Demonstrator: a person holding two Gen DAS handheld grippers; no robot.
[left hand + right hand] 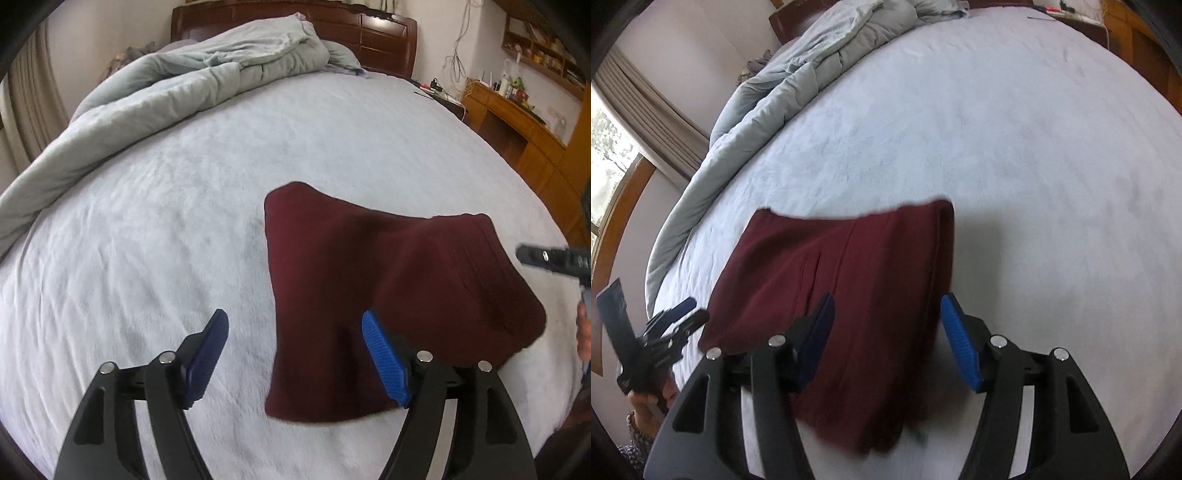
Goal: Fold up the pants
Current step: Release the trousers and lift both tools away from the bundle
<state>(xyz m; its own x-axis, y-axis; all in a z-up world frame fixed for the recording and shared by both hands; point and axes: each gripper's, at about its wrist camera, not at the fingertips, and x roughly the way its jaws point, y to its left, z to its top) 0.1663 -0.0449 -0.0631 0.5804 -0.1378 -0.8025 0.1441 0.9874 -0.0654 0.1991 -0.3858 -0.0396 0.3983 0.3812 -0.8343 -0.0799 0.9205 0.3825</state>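
The dark red pants (369, 280) lie folded into a compact bundle on the pale blue bed sheet (184, 221); they also show in the right wrist view (849, 295). My left gripper (295, 354) is open and empty, hovering over the bundle's near left edge. My right gripper (886, 343) is open and empty, above the bundle's near right part. The left gripper also shows at the left edge of the right wrist view (683, 314), and the right gripper's body at the right edge of the left wrist view (554, 258).
A grey crumpled duvet (166, 96) is heaped along the far left of the bed (1034, 166). A dark wooden headboard (369, 33) stands behind. A wooden desk (517, 122) with clutter stands to the right. Curtains and a window (613, 155) are on the left.
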